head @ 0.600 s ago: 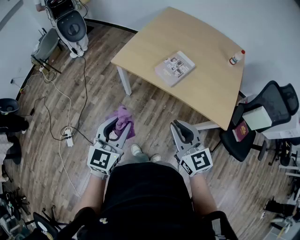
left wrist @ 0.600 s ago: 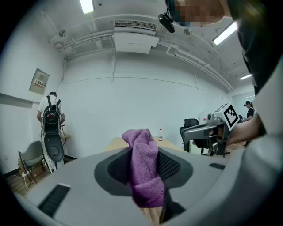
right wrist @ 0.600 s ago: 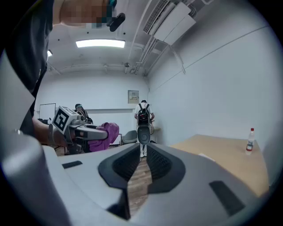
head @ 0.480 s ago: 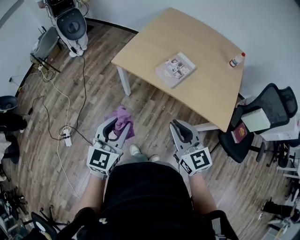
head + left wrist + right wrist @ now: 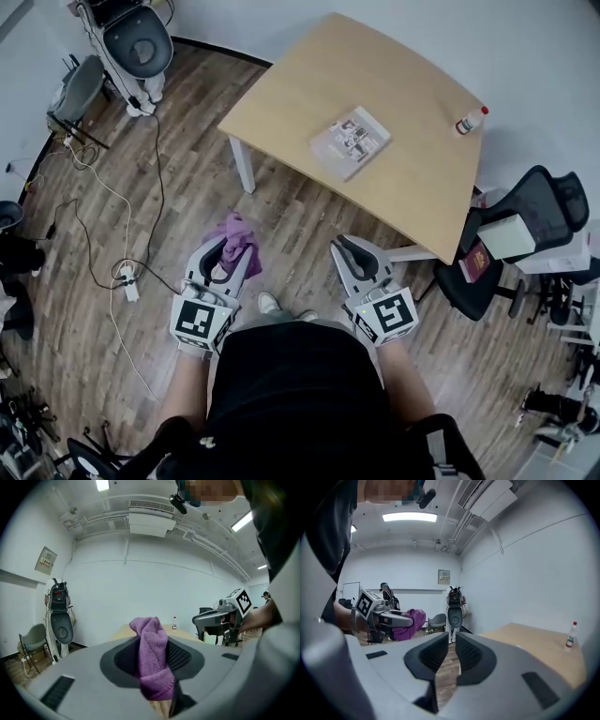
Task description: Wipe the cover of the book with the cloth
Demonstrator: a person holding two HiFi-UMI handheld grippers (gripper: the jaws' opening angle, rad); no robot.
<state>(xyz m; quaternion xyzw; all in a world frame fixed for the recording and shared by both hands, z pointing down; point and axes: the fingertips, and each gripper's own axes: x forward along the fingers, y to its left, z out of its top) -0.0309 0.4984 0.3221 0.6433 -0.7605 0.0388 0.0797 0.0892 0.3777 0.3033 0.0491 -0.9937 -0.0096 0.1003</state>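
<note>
while the left gripper (image 5: 228,251) is clamped on the fuzzy purple cloth (image 5: 234,232), the right gripper (image 5: 345,251) is empty, jaws nearly together. the thin photo-covered book (image 5: 350,141) lies flat on the light wooden counter (image 5: 403,84), well apart from both. wiping not begun; approach and wipe all left.

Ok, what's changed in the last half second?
Barely: the left claw and right claw drifted slightly left in the head view, as did the whole room, probably camera motion. Nothing grabbed or released. The left claw still clamps the purple cloth; the right stays shut, empty; the book lies untouched on the table.
</note>
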